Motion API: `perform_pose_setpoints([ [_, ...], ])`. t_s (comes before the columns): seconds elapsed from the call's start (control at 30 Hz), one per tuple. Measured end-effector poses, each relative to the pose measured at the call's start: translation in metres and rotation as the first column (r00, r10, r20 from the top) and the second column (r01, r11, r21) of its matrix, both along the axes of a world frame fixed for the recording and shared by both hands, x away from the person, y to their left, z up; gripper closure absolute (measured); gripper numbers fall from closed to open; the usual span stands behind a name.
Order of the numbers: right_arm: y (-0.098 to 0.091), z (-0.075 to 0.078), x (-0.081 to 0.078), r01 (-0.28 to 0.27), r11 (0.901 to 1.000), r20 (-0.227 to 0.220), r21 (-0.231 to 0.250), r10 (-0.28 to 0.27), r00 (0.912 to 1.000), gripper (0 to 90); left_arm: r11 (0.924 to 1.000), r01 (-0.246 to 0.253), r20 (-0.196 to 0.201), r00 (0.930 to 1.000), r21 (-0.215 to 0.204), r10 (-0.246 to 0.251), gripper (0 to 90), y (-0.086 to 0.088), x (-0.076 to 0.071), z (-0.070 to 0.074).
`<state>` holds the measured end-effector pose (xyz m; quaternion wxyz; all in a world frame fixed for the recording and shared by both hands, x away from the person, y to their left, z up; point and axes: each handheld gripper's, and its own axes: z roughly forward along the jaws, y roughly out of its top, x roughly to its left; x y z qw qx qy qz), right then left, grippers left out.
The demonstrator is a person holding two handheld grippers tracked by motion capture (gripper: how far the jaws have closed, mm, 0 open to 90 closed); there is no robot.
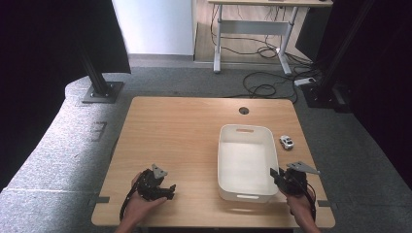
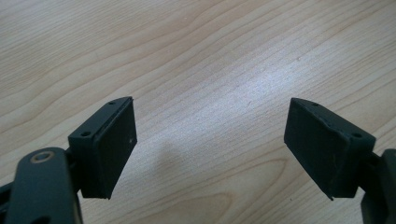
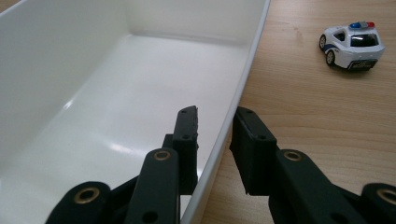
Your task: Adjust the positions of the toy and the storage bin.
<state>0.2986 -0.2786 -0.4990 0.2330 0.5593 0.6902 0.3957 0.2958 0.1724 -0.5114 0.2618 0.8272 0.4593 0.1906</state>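
Note:
A white plastic tub stands empty on the right half of the wooden table. My right gripper is at its near right corner. In the right gripper view the jaws of that gripper straddle the tub's right wall, one inside and one outside, shut on the rim. A small white toy police car sits on the table just right of the tub, ahead of the jaws. My left gripper rests near the front left of the table; its jaws stand wide open over bare wood.
The table has a round cable hole at its far edge. Beyond it lie grey carpet, loose cables and a desk frame. Dark stands flank the table at the back left and right.

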Motion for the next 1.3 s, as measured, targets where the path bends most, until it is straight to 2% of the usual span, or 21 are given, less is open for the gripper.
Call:
perform_pose_setpoints([
  [1.3,0.027,-0.002,0.011,-0.001,0.9999,0.029,0.014,0.001,0.9996,71.1,1.0000,0.006,-0.004,1.0000,0.007,-0.006,18.1,-0.001,0.001,-0.001],
])
